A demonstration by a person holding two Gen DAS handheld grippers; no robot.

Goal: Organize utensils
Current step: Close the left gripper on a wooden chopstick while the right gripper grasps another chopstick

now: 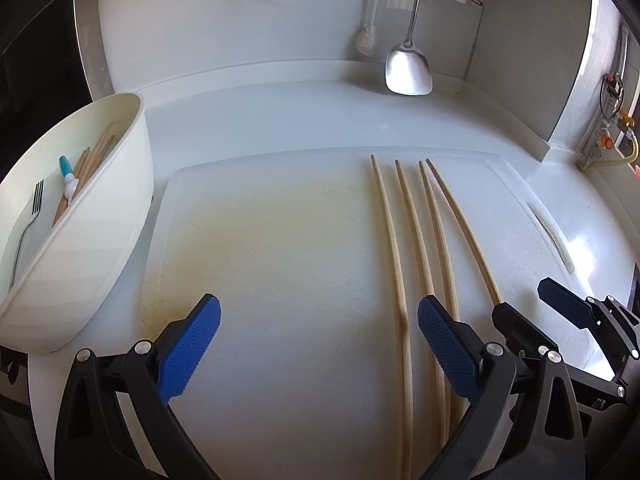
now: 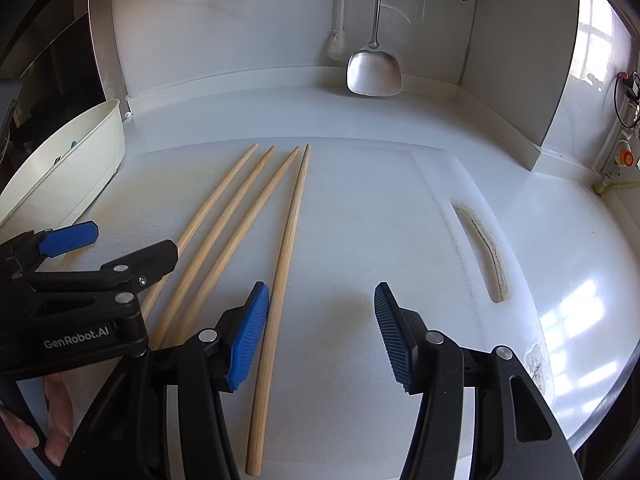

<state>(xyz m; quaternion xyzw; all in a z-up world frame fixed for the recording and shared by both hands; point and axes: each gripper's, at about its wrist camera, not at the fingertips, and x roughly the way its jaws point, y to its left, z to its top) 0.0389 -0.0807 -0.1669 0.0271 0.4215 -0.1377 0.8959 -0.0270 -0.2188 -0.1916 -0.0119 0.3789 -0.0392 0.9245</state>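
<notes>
Several long wooden chopsticks (image 1: 404,240) lie side by side on a white cutting board (image 1: 260,240); they also show in the right wrist view (image 2: 224,232). A white utensil holder (image 1: 100,216) stands at the board's left with chopsticks, a fork (image 1: 28,220) and a blue-tipped utensil inside. My left gripper (image 1: 319,340) is open and empty, low over the board, its right finger over the chopsticks. My right gripper (image 2: 318,332) is open and empty, just right of the rightmost chopstick (image 2: 280,280).
A metal spatula (image 1: 409,68) and a white brush (image 1: 366,40) hang on the back wall above the white counter. The board's handle slot (image 2: 482,248) is to the right. Gas fittings (image 1: 608,140) sit at far right. The holder also shows at the left of the right wrist view (image 2: 80,160).
</notes>
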